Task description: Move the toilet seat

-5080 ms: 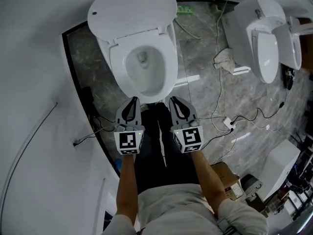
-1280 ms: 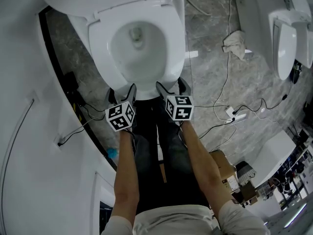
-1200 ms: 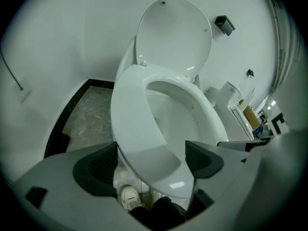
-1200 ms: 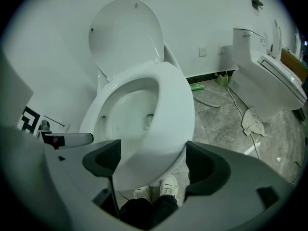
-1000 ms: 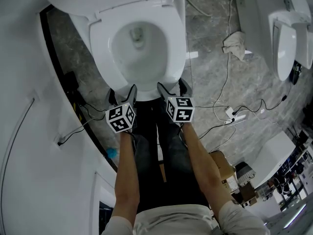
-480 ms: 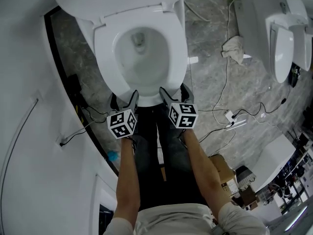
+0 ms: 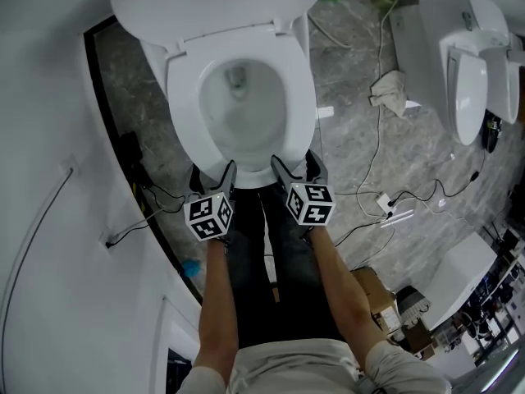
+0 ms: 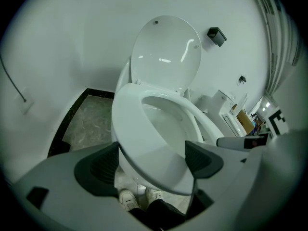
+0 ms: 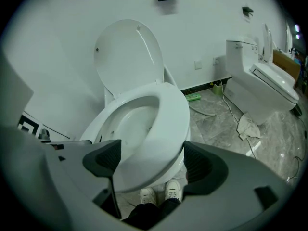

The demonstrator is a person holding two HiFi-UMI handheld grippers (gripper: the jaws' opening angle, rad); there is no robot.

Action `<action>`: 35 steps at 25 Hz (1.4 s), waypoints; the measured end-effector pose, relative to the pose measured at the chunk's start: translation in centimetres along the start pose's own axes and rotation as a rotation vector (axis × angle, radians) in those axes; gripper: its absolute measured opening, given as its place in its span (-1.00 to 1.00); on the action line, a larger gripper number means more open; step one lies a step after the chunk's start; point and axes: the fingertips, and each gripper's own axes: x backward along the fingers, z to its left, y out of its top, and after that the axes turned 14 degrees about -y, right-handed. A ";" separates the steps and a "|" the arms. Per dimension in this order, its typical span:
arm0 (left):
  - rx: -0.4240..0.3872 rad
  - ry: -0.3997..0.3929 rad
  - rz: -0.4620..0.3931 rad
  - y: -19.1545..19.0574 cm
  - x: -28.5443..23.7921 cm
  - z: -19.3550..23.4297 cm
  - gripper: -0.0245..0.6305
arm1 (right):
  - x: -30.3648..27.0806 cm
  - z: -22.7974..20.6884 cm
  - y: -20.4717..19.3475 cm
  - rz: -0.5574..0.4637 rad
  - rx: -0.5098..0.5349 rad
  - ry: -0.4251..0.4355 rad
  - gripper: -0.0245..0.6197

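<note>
The left gripper (image 7: 215, 176) and right gripper (image 7: 296, 167) both have their jaws spread wide, with the front rim of the seat (image 7: 300, 113) between them, unclamped. The seat lies over the bowl (image 7: 239, 109); the lid (image 7: 215, 3) stands raised.

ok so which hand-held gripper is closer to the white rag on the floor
Right. The right hand-held gripper sits at the front of the toilet seat, on the side toward the rag; the left hand-held gripper sits there too, farther from it.
</note>
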 end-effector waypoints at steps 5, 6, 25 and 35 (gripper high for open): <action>0.009 -0.007 -0.018 0.9 0.7 -0.7 0.39 | 1.1 0.1 1.0 -0.009 -0.013 0.006 0.40; 0.011 -0.008 -0.022 1.1 0.9 -0.8 0.40 | 1.3 0.1 1.2 -0.013 -0.015 0.008 0.40; 0.054 -0.033 -0.092 5.1 3.4 -2.9 0.40 | 5.0 0.8 5.2 -0.056 -0.062 0.041 0.40; 0.063 -0.033 -0.139 6.9 4.5 -3.7 0.40 | 6.4 1.1 7.4 -0.077 -0.135 0.055 0.40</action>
